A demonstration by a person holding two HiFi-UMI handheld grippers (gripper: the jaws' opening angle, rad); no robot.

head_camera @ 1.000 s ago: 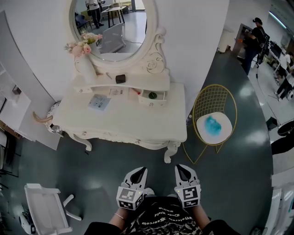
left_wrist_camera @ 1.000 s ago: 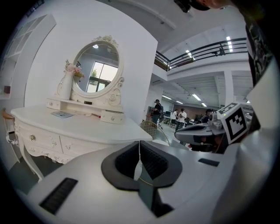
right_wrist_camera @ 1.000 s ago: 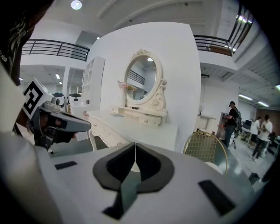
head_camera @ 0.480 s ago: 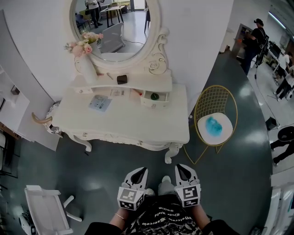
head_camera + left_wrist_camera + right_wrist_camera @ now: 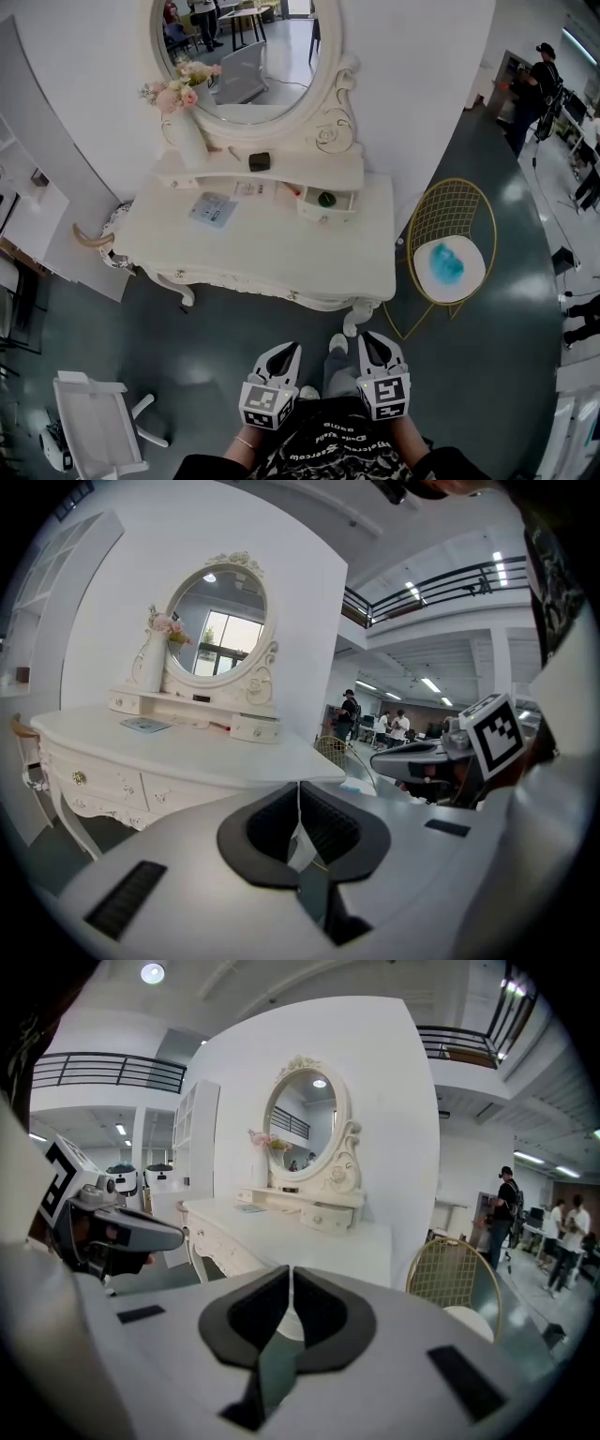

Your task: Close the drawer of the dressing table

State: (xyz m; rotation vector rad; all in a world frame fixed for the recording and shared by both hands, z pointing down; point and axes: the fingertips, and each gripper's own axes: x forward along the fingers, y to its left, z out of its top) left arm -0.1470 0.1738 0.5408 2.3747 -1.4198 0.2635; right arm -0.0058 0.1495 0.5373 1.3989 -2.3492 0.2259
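Observation:
The white dressing table (image 5: 262, 248) stands ahead against the wall under an oval mirror (image 5: 246, 56). On its upper shelf at the right, a small drawer (image 5: 328, 202) is pulled out, with a green thing inside; it also shows as the drawer (image 5: 255, 727) and the drawer (image 5: 328, 1216). My left gripper (image 5: 285, 350) and right gripper (image 5: 369, 341) hover side by side over the floor, well short of the table's front edge. Both are shut with nothing between the jaws, as seen at the left gripper (image 5: 299, 787) and the right gripper (image 5: 292, 1274).
A gold wire chair (image 5: 450, 246) with a white cushion and a blue thing stands right of the table. A white chair (image 5: 98, 422) is at the lower left. On the table are a flower vase (image 5: 186, 127), a booklet (image 5: 213, 208) and a small black box (image 5: 260, 161). People (image 5: 539, 80) stand far right.
The table has shifted slightly down and right in the head view as I come closer, and a shoe now shows between the grippers. Both grippers stay shut.

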